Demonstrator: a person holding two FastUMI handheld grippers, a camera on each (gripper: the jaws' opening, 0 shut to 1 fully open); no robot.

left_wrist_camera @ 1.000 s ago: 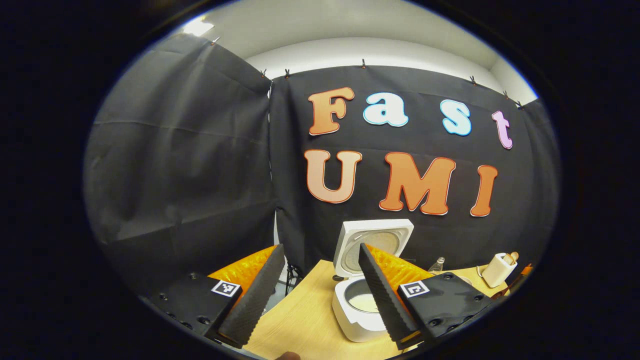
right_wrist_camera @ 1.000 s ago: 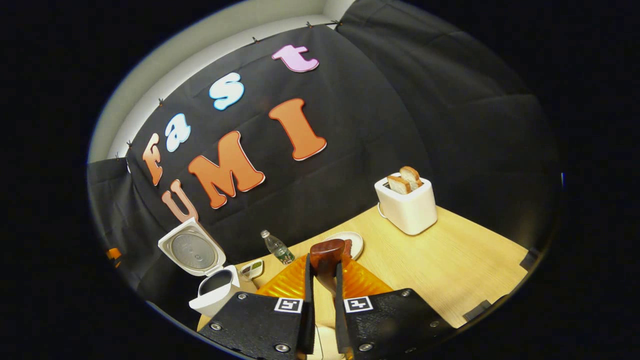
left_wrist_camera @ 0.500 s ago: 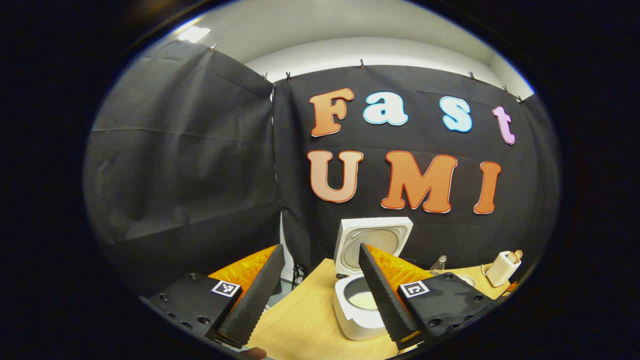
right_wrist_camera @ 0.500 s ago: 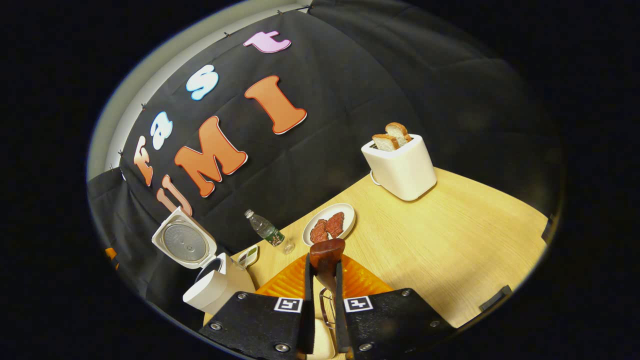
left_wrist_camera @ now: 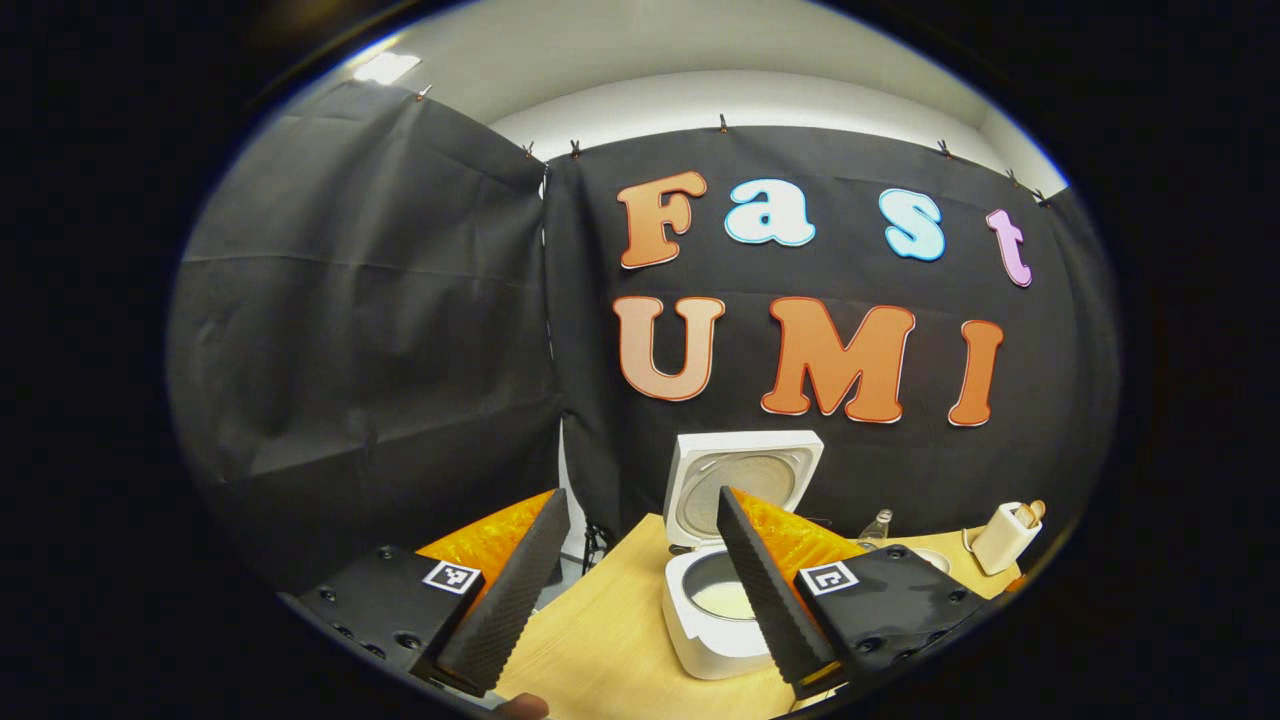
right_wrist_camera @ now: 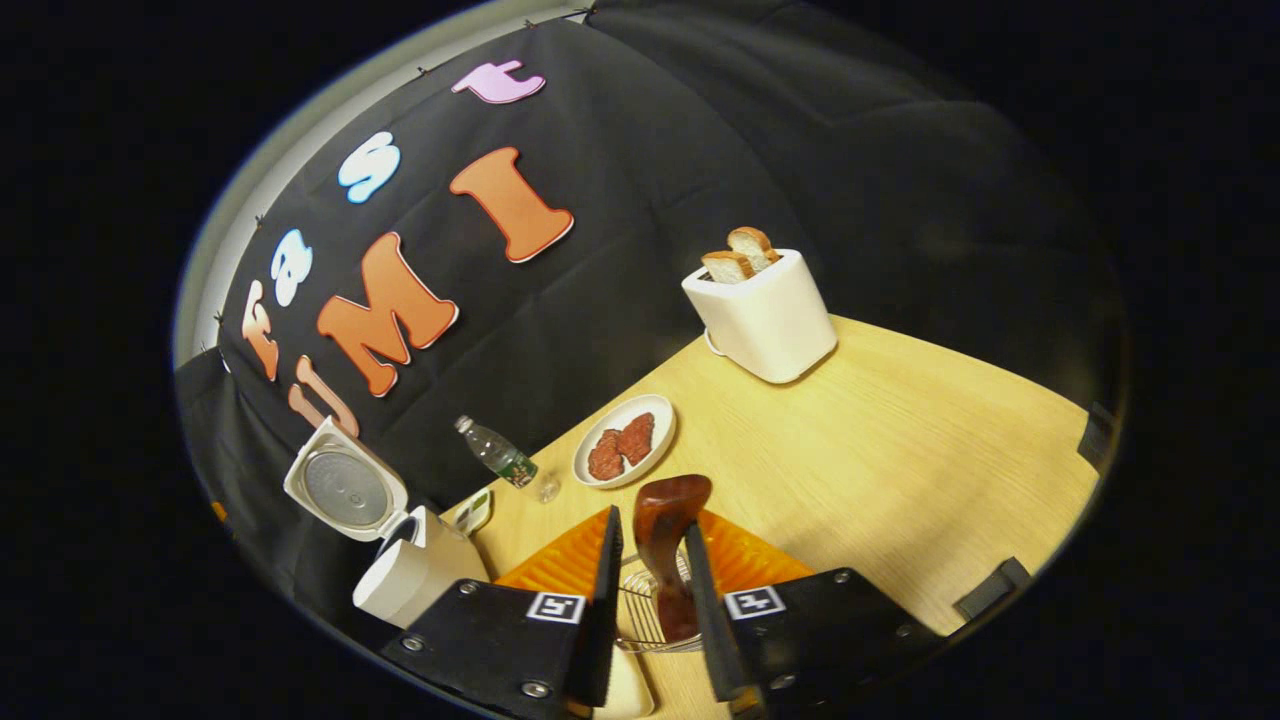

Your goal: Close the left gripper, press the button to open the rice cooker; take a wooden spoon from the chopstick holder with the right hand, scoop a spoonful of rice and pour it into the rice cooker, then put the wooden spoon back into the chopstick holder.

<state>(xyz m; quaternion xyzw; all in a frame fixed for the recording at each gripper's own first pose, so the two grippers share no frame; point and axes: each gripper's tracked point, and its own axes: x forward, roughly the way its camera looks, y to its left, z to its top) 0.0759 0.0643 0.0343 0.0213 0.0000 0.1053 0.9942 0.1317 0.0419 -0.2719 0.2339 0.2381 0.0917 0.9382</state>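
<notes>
The white rice cooker stands with its lid up and pale rice in the pot; in the right gripper view the rice cooker is at lower left. My left gripper hangs open in the air, short of the cooker, with nothing between its fingers. The dark wooden spoon stands bowl-up in the wire chopstick holder, leaning right. My right gripper straddles the spoon, open, with a gap on the spoon's left side.
On the wooden table are a white toaster with two bread slices, a plate of reddish food, a water bottle and a small dish. A pale container lies below the holder.
The right gripper's fingers have parted from the spoon, which now leans in the wire holder. The right view has dropped closer to the table. The left gripper has barely moved.
</notes>
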